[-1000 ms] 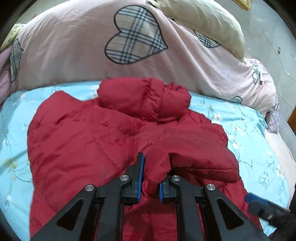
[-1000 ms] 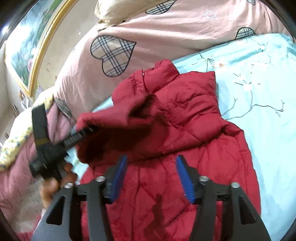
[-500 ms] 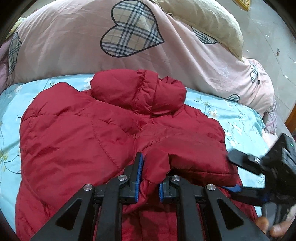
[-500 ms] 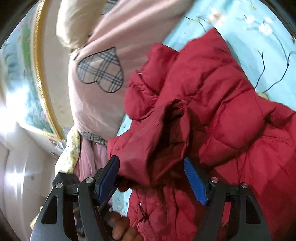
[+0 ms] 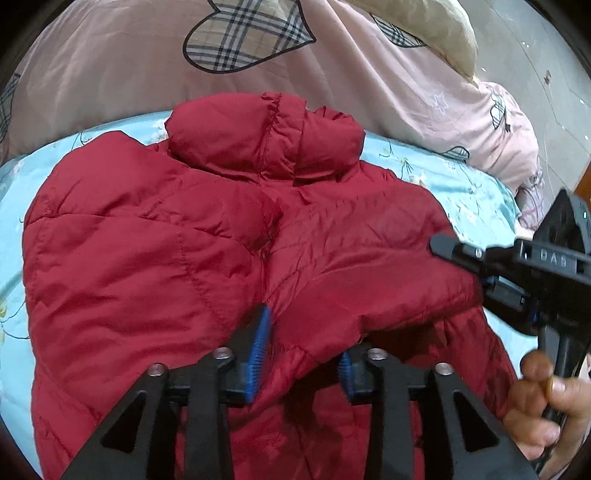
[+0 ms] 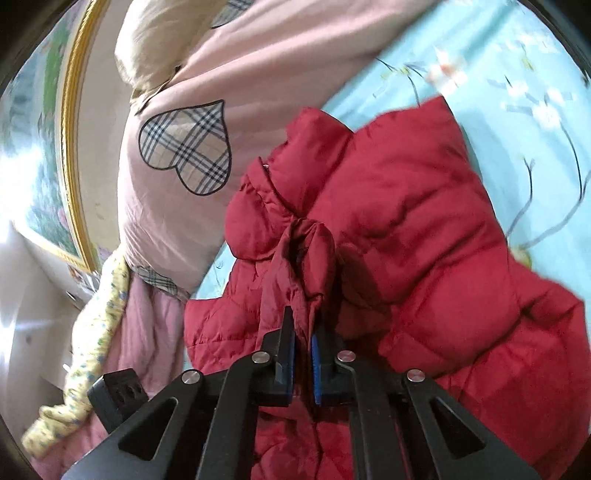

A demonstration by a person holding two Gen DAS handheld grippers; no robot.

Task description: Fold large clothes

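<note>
A red puffy hooded jacket [image 5: 147, 258] lies spread on a light blue flowered bed sheet [image 5: 461, 177], hood toward the pillows. One sleeve [image 5: 369, 288] is folded across the body. My left gripper [image 5: 303, 343] is open, its blue pads on either side of the sleeve cuff, which lies loose between them. My right gripper [image 6: 303, 347] is shut on the sleeve's fabric [image 6: 310, 258] and holds it bunched above the jacket [image 6: 424, 240]. The right gripper also shows at the right edge of the left wrist view [image 5: 517, 273].
A pink duvet with plaid hearts [image 5: 258, 74] and a beige pillow [image 5: 424, 26] are heaped behind the jacket. A gold-framed picture [image 6: 70, 129] hangs on the wall. Pink and yellow bedding [image 6: 110, 314] hangs at the bed's left side.
My left gripper has opened and let go of the sleeve cuff. My right gripper has swung in and shut on the sleeve.
</note>
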